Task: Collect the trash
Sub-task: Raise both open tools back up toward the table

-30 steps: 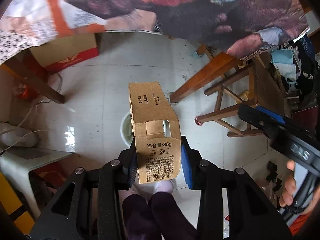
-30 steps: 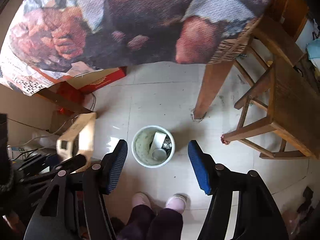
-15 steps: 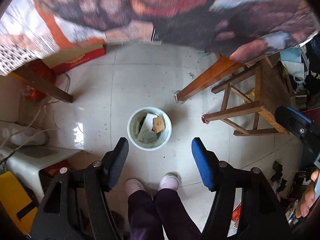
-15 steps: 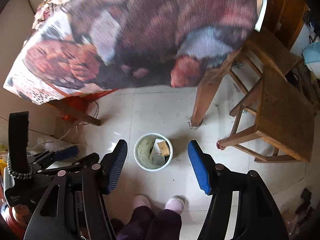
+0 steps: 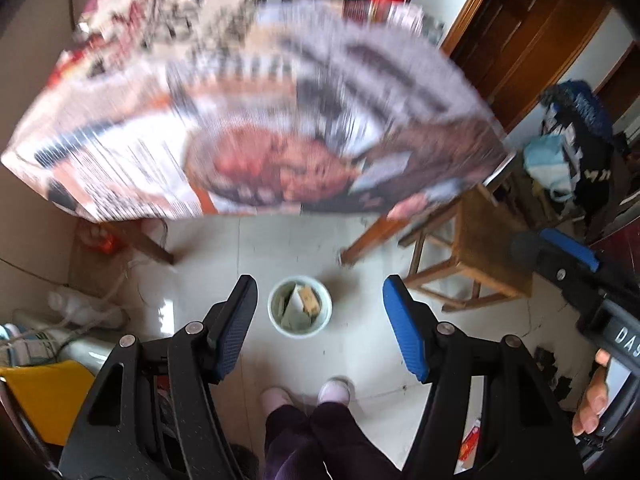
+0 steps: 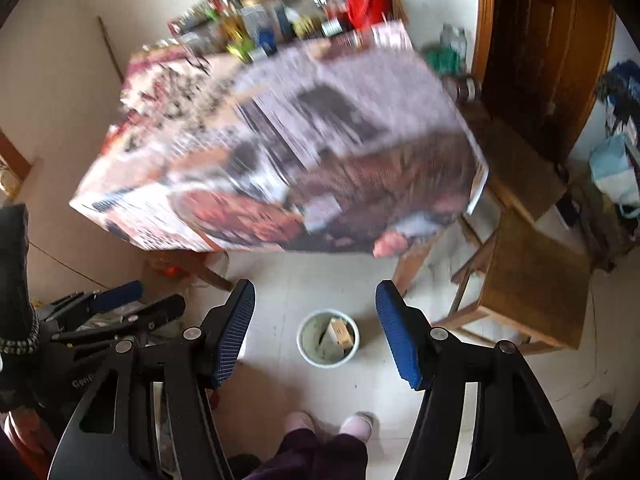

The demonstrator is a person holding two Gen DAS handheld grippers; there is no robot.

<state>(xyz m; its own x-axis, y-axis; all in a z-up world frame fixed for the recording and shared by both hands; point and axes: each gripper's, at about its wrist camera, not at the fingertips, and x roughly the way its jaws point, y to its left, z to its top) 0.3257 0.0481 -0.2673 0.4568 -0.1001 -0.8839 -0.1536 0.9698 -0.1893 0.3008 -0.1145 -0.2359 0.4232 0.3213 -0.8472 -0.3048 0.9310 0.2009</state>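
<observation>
Just dropped the box (image 5: 309,303), it's sitting in the bin (image 5: 299,307) on the floor now. Left gripper (image 5: 318,324) and right gripper (image 6: 316,330) both open, empty, and lifted toward the table (image 5: 256,128) for more trash.

Right gripper (image 6: 316,320) open and empty, trash bin (image 6: 328,338) with carton (image 6: 340,332) below, covered table (image 6: 280,152) beyond
</observation>
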